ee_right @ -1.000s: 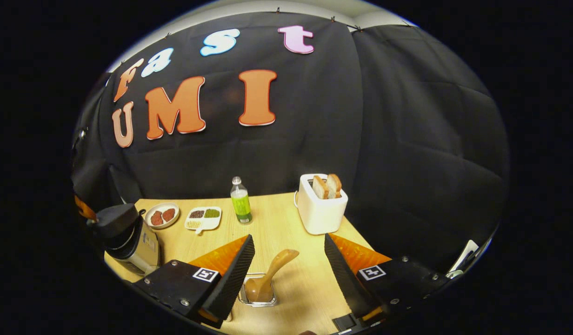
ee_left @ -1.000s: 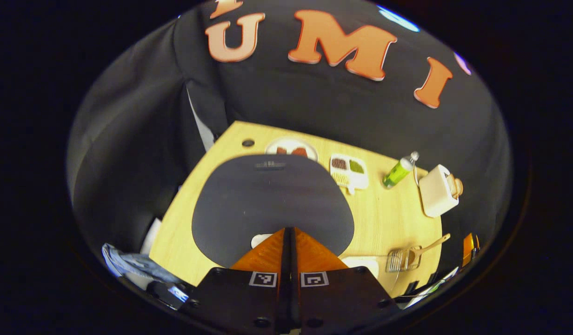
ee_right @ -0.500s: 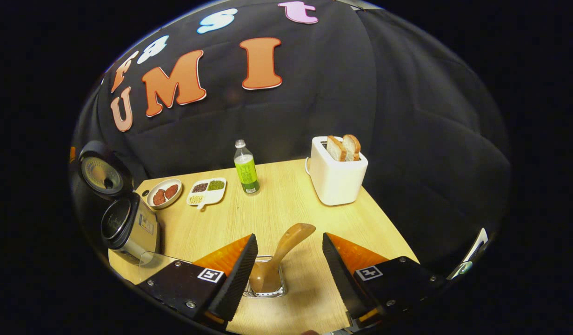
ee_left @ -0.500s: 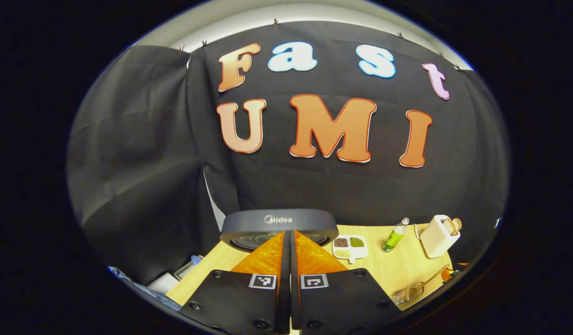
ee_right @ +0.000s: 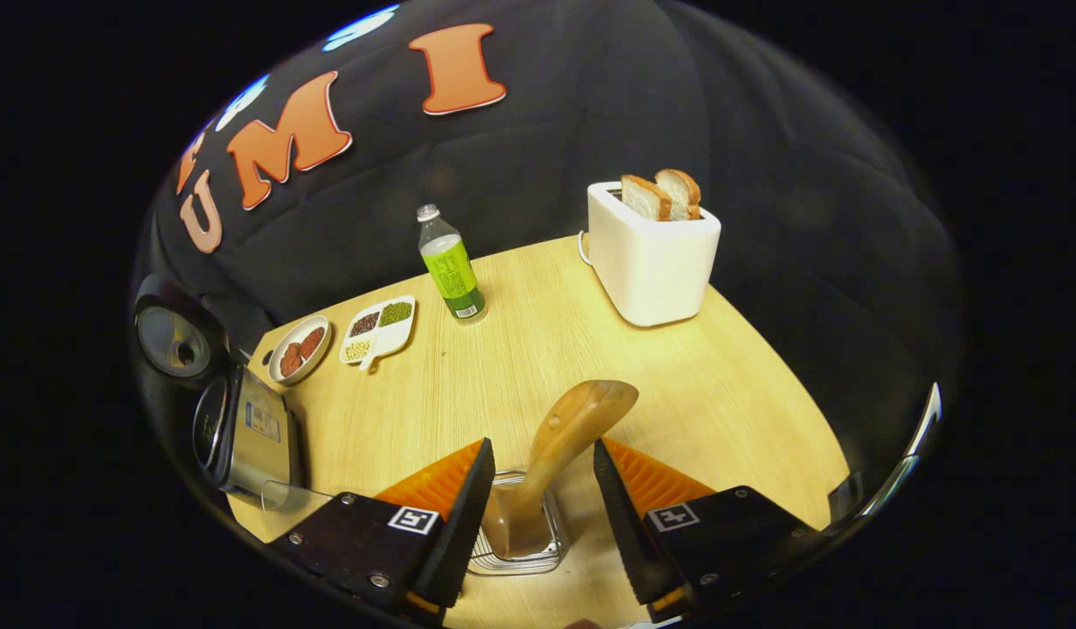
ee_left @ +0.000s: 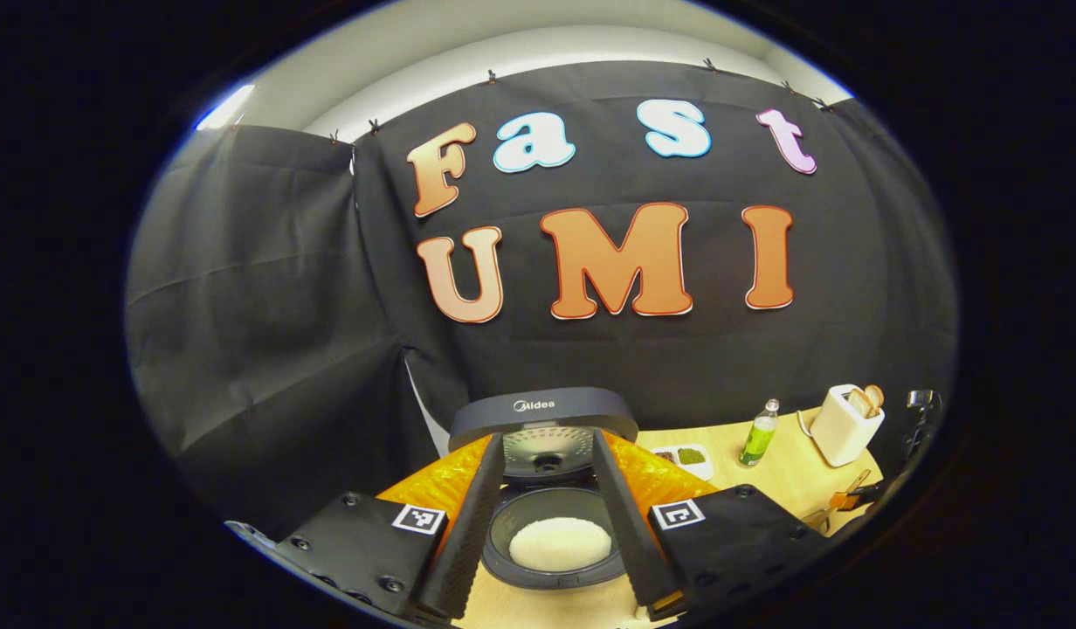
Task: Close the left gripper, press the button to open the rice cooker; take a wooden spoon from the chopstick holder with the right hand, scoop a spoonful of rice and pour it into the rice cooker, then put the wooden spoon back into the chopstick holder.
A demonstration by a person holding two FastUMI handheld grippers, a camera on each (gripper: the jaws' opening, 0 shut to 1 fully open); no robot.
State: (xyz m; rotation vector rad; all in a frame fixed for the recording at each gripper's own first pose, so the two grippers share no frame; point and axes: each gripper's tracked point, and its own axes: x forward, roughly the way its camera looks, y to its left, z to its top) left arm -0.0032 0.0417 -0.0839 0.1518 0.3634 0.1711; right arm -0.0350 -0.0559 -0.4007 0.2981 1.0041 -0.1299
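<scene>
The rice cooker (ee_left: pixel 555 559) stands right before my left gripper (ee_left: pixel 547 437), its lid (ee_left: pixel 542 409) raised upright and a white patch of rice in the inner pot. The left gripper is open, its fingers apart on either side of the pot's mouth, holding nothing. In the right gripper view the wooden spoon (ee_right: pixel 577 419) leans in a small wire chopstick holder (ee_right: pixel 516 555) on the table. My right gripper (ee_right: pixel 541 450) is open, a finger on each side of the spoon's handle with a gap at both. The open cooker (ee_right: pixel 245 432) sits at the far left.
On the wooden table (ee_right: pixel 748 384) stand a white toaster (ee_right: pixel 651 258) with two bread slices, a green bottle (ee_right: pixel 448 275), a divided dish (ee_right: pixel 379 326) of beans and a plate (ee_right: pixel 298 348) of brown food. A clear container's edge (ee_right: pixel 280 498) shows beside the cooker.
The cooker's lid has sprung up. My left gripper has gone from shut to open and drawn back. My right gripper has come down closer around the spoon's handle.
</scene>
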